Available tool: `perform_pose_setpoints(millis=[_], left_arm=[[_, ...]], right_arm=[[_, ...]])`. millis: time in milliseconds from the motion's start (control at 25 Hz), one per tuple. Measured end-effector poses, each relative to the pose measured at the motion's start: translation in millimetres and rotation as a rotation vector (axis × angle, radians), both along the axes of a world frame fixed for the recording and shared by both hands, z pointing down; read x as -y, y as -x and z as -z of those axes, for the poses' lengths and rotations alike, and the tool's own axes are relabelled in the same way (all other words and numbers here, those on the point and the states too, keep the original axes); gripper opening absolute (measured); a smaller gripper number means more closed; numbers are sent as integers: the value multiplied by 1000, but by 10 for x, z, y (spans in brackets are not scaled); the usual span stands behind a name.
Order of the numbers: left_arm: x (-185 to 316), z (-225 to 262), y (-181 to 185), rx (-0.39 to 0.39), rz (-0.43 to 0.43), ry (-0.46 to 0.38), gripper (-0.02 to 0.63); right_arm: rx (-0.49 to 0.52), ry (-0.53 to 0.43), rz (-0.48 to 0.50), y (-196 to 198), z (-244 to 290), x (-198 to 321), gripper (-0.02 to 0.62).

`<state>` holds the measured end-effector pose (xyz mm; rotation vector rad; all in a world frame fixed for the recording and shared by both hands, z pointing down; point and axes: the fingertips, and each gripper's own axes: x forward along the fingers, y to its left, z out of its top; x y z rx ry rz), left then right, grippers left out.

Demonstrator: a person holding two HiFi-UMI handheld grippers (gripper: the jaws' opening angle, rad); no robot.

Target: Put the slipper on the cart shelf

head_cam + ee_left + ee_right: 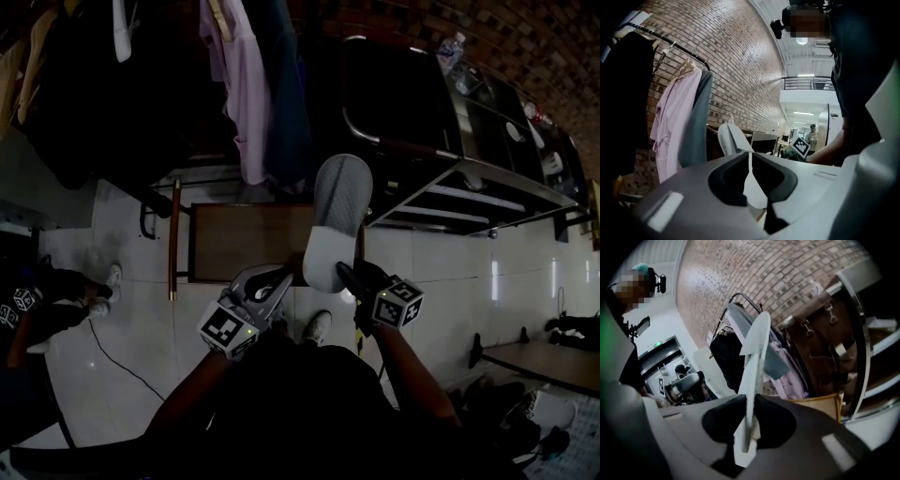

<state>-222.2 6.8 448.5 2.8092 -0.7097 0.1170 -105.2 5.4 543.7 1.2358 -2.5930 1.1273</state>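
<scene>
The right tool (pixel 345 274) is clamped on the near end of a pale grey soft slipper (pixel 339 211), which stands edge-on between its jaws in the right gripper view. The left tool (pixel 277 281) sits just beside it over the near right corner of the brown wooden desk (pixel 239 239), jaws drawn together on nothing. The slipper hangs above the desk's right edge, short of the dark metal cart (pixel 403 103) and its pale shelf (pixel 483 199). The grip looks thin and far from the free end, so a quick swing could make the slipper pivot or slip out, or catch the cart's frame.
</scene>
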Motion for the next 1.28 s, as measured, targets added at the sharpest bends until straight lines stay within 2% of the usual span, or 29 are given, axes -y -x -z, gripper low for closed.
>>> perform_pose_setpoints(millis=[280, 480, 600, 800, 1280], left_arm=[[155, 452, -213, -26, -9, -87, 25], [196, 630, -274, -57, -12, -101, 18], [209, 695, -279, -86, -12, -93, 10], [235, 624, -272, -45, -22, -97, 2], [403, 480, -170, -57, -76, -93, 3]], right_arm=[[-77, -303, -9, -109, 1042, 189, 62], [-146, -422, -3, -79, 1472, 160, 61], [-154, -461, -4, -71, 1596, 137, 63], [-163, -490, 0, -34, 1665, 133, 61], [-212, -457, -30, 80, 1578, 267, 62]])
